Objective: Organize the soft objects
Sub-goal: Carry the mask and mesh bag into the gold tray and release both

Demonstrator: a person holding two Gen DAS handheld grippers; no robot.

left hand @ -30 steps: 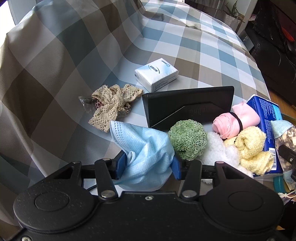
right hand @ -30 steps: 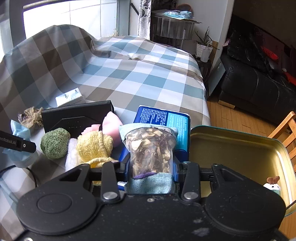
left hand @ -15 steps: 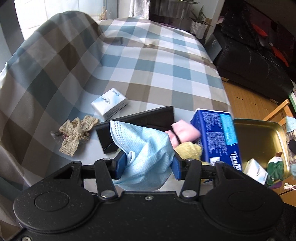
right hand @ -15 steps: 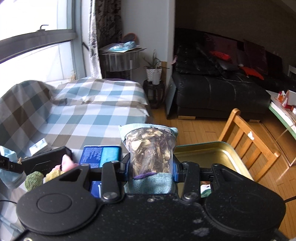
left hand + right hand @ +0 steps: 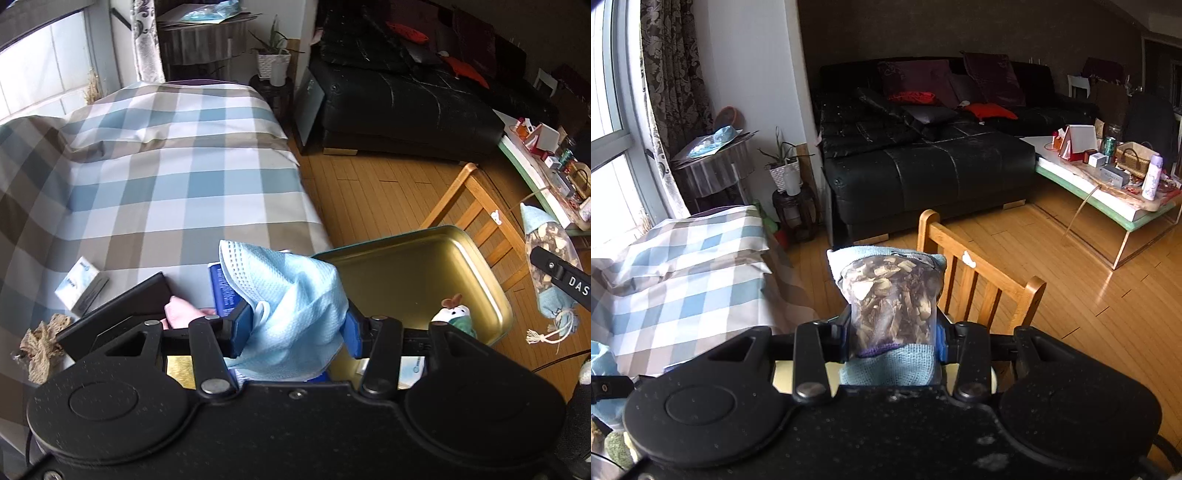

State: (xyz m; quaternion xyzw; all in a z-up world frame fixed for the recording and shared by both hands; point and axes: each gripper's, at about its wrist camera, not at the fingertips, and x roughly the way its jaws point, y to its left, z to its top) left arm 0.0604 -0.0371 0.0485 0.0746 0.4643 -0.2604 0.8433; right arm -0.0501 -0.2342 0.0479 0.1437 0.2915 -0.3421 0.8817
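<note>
a: which step is this?

b: a carry, i'd say. the left gripper (image 5: 293, 325) has its jaws closed on a crumpled blue face mask (image 5: 286, 295), and the right gripper (image 5: 892, 341) has its jaws clamped on a sachet (image 5: 892, 299) of dried bits with a pale blue cloth top. both soft things are up in the air, off the checked cloth (image 5: 177, 177)

a: headed where?

b: my guess is the gold tray (image 5: 413, 258). in the left view it sits just right of the mask, with a small plush toy (image 5: 456, 314) near its near edge. the sachet hangs at the far right of that view, out past the tray's right rim

a: so the next move?

b: bring each load over the bare middle of the tray, lower it, then let the jaws part. the mask is floppy and may cling to a pad

a: room to move?

b: the tray's far half looks bare. watch its raised rim, the plush toy, and the wooden chair (image 5: 979, 280) just beyond the tray. a blue packet (image 5: 223, 291) and a black case (image 5: 125, 306) lie close on the left, so i'd keep the left gripper from dipping there
</note>
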